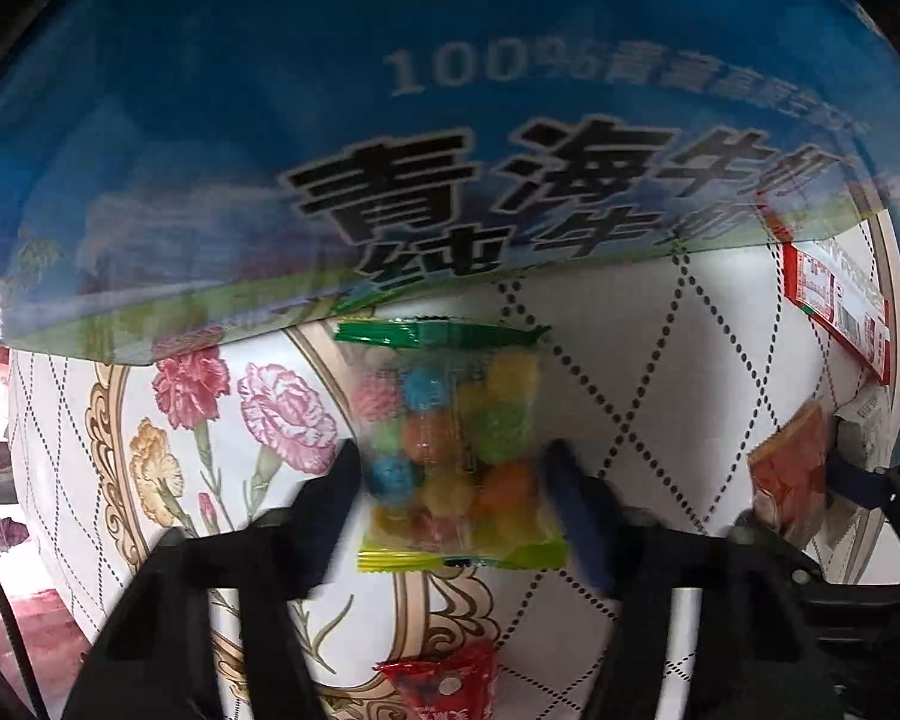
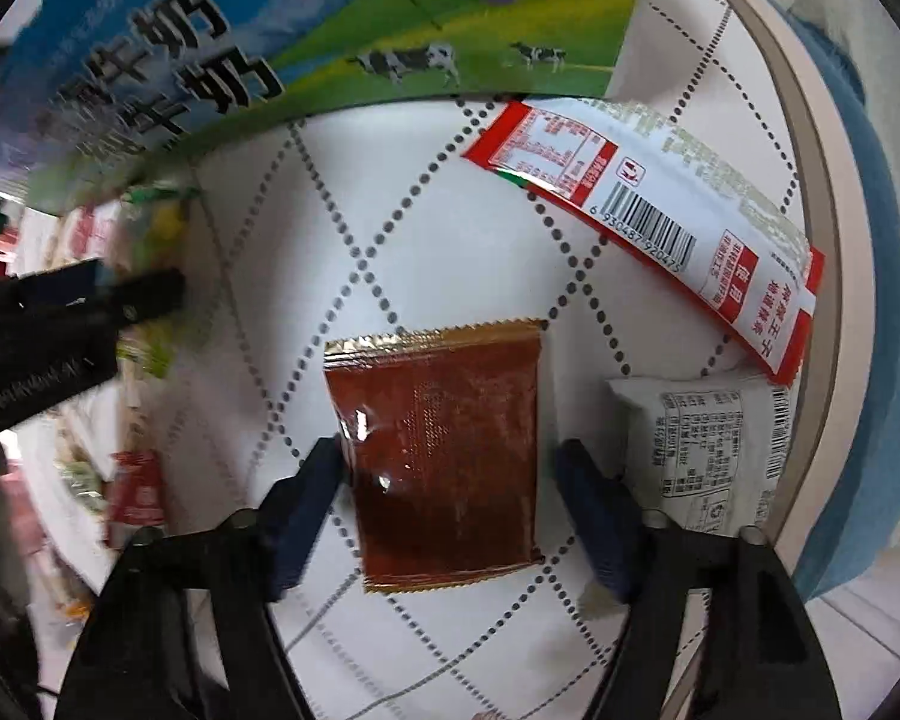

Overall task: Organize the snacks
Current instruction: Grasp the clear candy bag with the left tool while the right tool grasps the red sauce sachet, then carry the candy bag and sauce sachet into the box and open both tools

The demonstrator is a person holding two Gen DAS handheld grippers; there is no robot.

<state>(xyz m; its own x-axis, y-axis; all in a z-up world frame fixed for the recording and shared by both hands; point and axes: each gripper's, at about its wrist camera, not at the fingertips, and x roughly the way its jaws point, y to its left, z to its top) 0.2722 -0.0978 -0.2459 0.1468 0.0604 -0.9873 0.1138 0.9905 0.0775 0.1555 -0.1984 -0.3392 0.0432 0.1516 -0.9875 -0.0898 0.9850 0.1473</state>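
Note:
A clear candy bag (image 1: 456, 444) with coloured round sweets and green ends lies on the flowered tablecloth (image 1: 720, 324), just before a blue milk carton box (image 1: 390, 120). My left gripper (image 1: 453, 480) is open, its fingers on either side of the bag. A brown-red sauce packet (image 2: 444, 456) lies on the cloth. My right gripper (image 2: 450, 468) is open, its fingers on either side of the packet. The left gripper (image 2: 78, 312) shows at the left of the right wrist view.
A long red and white packet (image 2: 660, 222) lies beside the box (image 2: 330, 24). A white packet (image 2: 714, 444) lies at the table's right rim (image 2: 810, 192). A small red packet (image 1: 444, 684) lies near me. The sauce packet (image 1: 792, 468) shows at the right.

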